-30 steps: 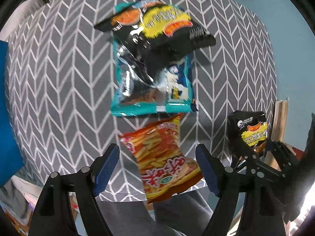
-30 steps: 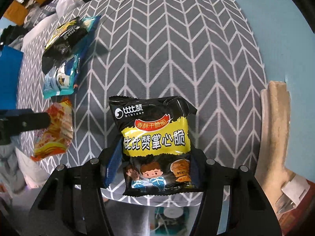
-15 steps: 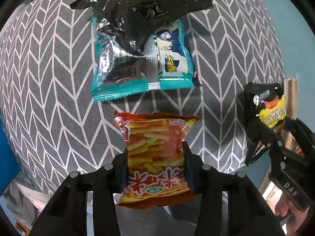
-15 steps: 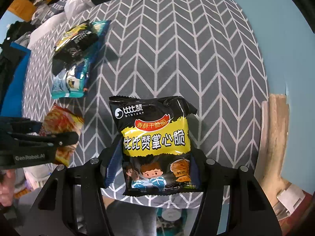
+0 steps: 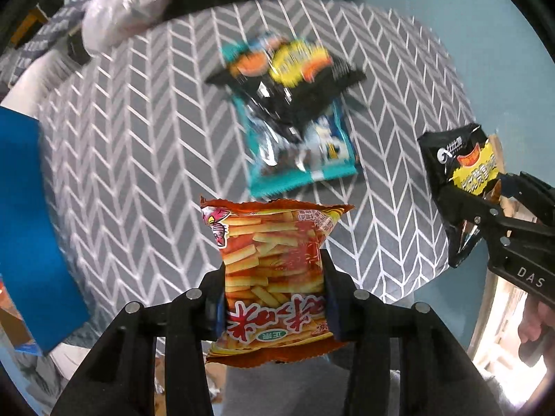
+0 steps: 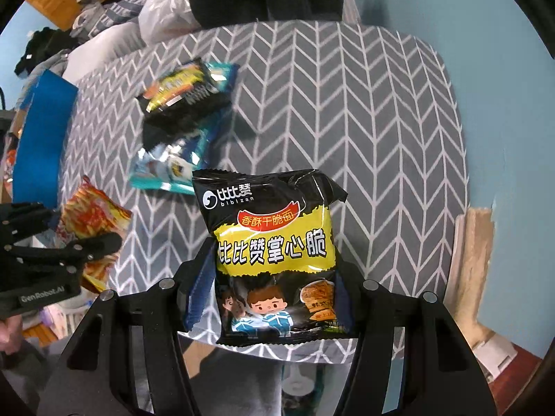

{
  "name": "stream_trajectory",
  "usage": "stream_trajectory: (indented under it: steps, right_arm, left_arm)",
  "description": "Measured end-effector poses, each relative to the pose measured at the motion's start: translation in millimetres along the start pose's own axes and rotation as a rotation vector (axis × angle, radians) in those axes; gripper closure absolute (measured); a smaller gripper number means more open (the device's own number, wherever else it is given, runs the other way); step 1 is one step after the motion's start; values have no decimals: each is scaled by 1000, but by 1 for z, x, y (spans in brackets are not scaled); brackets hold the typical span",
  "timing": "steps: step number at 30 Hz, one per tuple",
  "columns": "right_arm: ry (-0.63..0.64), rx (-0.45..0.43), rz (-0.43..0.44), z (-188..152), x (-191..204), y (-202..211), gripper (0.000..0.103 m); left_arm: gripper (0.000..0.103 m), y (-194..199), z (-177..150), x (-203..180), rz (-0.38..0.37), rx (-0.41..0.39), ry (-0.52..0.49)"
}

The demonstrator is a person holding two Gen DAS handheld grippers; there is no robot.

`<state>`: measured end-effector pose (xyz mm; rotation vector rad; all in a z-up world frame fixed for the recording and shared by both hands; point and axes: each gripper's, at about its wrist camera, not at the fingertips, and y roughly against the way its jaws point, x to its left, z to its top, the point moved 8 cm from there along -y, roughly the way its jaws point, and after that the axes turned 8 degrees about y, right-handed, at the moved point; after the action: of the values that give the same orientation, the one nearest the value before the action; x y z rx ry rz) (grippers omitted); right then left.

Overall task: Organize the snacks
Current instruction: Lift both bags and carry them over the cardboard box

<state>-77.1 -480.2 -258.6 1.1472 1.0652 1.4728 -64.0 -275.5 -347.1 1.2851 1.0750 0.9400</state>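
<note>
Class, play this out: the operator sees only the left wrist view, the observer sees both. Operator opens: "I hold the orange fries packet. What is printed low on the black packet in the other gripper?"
Observer: On the black and yellow packet, cartoon children and a biscuit picture sit under the yellow band; your view shows only its top.
Operator: Is the right gripper closed on it?
Observer: Yes, both fingers press its lower sides.
Operator: How does my left gripper look from there?
Observer: It is at the far left, the orange fries packet between its fingers, near the table edge.
</note>
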Motion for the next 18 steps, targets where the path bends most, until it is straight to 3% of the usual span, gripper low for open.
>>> stream_trajectory:
  steps: [12,18]
  right_arm:
    - [48,-56,3,36,39,27,44]
    - [98,-90,7,63,65,39,44]
  left_arm:
    - [59,81,40,52,13,-147,45]
    - [59,100,47,77,15,-199,78]
